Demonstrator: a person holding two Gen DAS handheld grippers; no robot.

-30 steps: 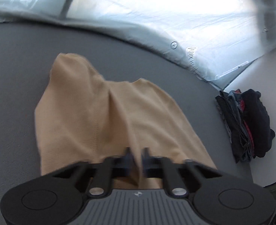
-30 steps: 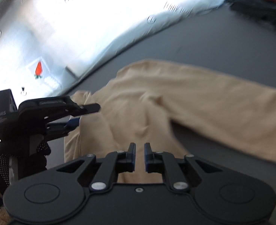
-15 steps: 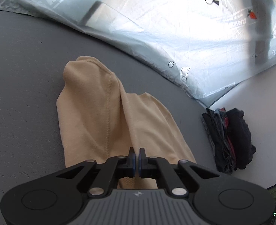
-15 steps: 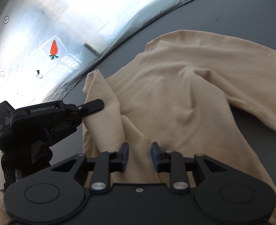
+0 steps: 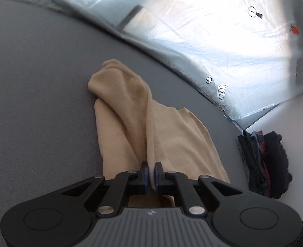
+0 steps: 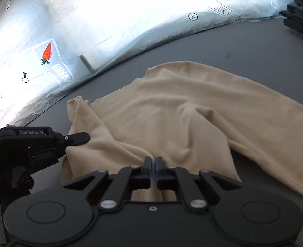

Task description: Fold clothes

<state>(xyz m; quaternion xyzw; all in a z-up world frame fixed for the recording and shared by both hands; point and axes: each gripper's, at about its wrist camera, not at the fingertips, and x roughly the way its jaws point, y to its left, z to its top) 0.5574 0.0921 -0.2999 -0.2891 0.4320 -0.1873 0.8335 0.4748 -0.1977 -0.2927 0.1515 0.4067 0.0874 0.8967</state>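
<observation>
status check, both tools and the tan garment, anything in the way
Left tool shut on tan garment. Right tool shut on it too. Garment rumpled on grey table. Dark clothes pile off to the side, nothing blocking.

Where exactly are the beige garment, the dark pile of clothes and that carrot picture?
beige garment (image 6: 172,113), right wrist view, flat middle.
dark pile of clothes (image 5: 264,162), left wrist view, centre.
carrot picture (image 6: 47,51), right wrist view, orange body.
</observation>
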